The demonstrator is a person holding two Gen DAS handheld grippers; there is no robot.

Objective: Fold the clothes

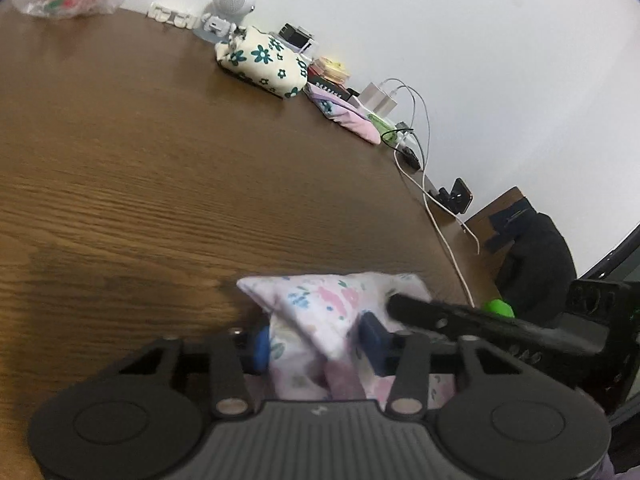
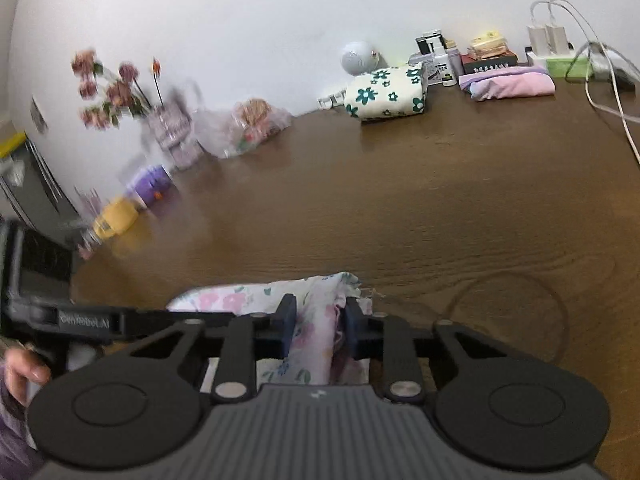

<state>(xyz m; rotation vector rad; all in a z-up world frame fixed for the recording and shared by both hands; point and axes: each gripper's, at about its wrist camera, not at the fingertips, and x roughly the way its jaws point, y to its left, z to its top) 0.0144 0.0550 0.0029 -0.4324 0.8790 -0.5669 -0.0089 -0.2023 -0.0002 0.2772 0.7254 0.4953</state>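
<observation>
A white garment with pink and blue flowers point(image 1: 320, 312) lies bunched at the near edge of the brown wooden table point(image 1: 160, 168). My left gripper point(image 1: 316, 346) is shut on a fold of it. My right gripper point(image 2: 318, 326) is shut on another part of the same garment point(image 2: 316, 320). The right gripper's black fingers also show in the left wrist view point(image 1: 424, 312), touching the cloth from the right. The left gripper's body shows at the left of the right wrist view point(image 2: 80, 322).
At the back by the wall lie a folded cream cloth with green flowers point(image 1: 264, 64) and a folded pink and lilac cloth point(image 1: 348, 114). A white round speaker point(image 1: 232, 2), chargers with white cables point(image 1: 420, 152), a plastic bag point(image 2: 244, 124) and flowers point(image 2: 116, 92) stand there too.
</observation>
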